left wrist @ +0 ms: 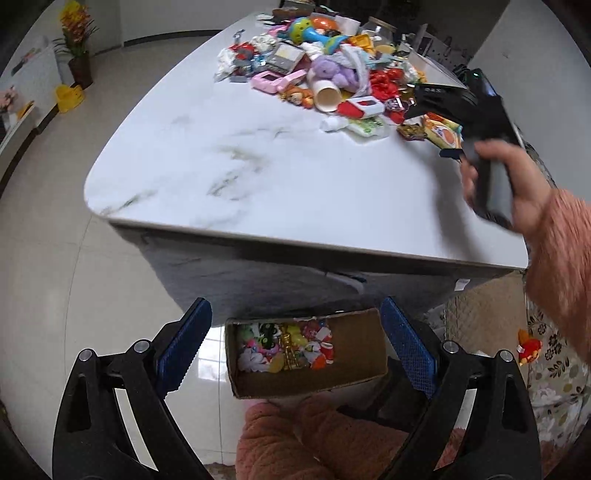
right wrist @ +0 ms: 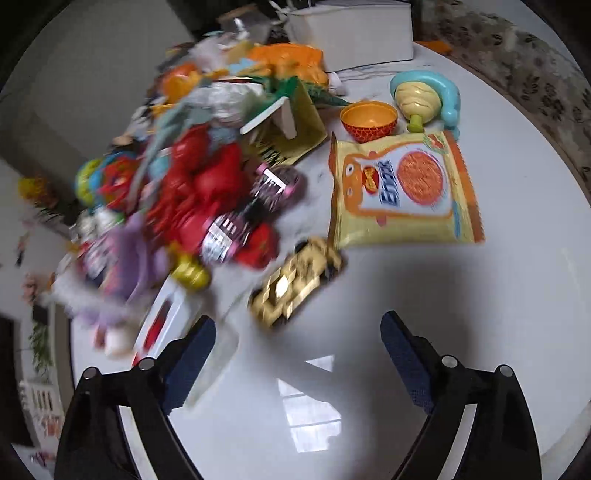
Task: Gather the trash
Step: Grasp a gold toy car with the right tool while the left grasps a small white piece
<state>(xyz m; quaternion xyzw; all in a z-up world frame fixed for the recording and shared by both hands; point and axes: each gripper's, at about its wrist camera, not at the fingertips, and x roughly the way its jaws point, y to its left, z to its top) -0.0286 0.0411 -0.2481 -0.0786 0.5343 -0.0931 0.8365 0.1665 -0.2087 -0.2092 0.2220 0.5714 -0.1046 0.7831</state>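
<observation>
My left gripper (left wrist: 295, 325) hangs open above a cardboard box (left wrist: 354, 343) on the floor that holds several colourful wrappers; nothing sits between its blue pads. On the white marble table (left wrist: 258, 166) lies a heap of toys and trash (left wrist: 325, 70). In the left wrist view a hand (left wrist: 517, 184) holds the right gripper over the table's right side. In the right wrist view, my right gripper (right wrist: 299, 332) stands open and empty over the table, just short of a gold wrapper (right wrist: 295, 284) and a yellow snack bag (right wrist: 402, 192). The view is blurred.
A paper cup (left wrist: 327, 96) and a purple plush (left wrist: 328, 72) lie in the heap. A small orange bowl (right wrist: 368, 121) and a white box (right wrist: 354, 33) sit at the far side. A flower pot (left wrist: 79, 70) stands on the tiled floor at left.
</observation>
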